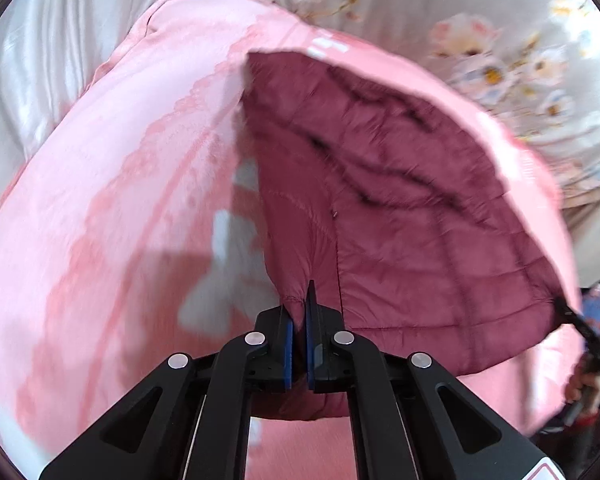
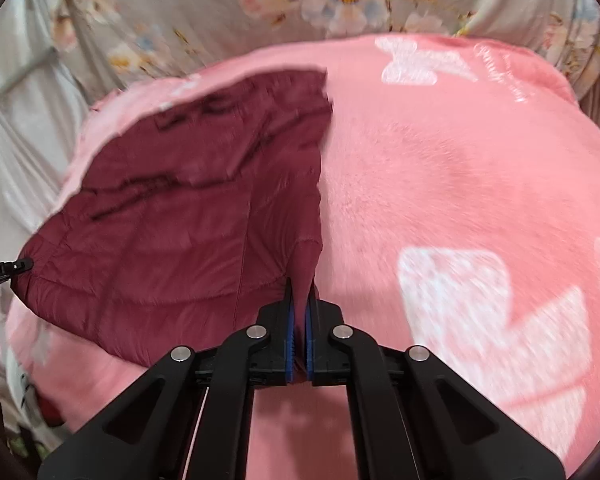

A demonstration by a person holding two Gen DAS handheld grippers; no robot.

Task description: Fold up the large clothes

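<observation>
left wrist view, left tool: the left tool (image 1: 299, 312) has its blue pads pinched together on a gathered corner of the maroon quilted jacket (image 1: 388, 216), so it holds cloth, not air.
left wrist view, garment: from this corner the jacket spreads away and to the right over the pink blanket (image 1: 112, 208); the stretch nearest the pads looks lifted and taut, though blur makes that a judgement.
left wrist view, other corner: at the far right edge the right tool (image 1: 560, 303) grips the opposite hem corner, with a person's hand (image 1: 584, 380) behind it.
left wrist view, surroundings: a floral sheet (image 1: 500, 52) lies beyond the blanket.
right wrist view, right tool: the right tool (image 2: 299, 308) is likewise clamped narrow on a fold of the maroon quilted jacket (image 2: 180, 240).
right wrist view, garment: here the jacket runs away and to the left across the pink blanket (image 2: 440, 184), its straight edge going up from the pads.
right wrist view, other corner: the left tool (image 2: 24, 263) shows at the far left margin, biting the far hem corner.
deciding relation: the hem's long axis is strung between the two tools, each equally near its own corner; the body lies ahead of both, so I judge the fold must carry the hem forward over it, both hands together.
</observation>
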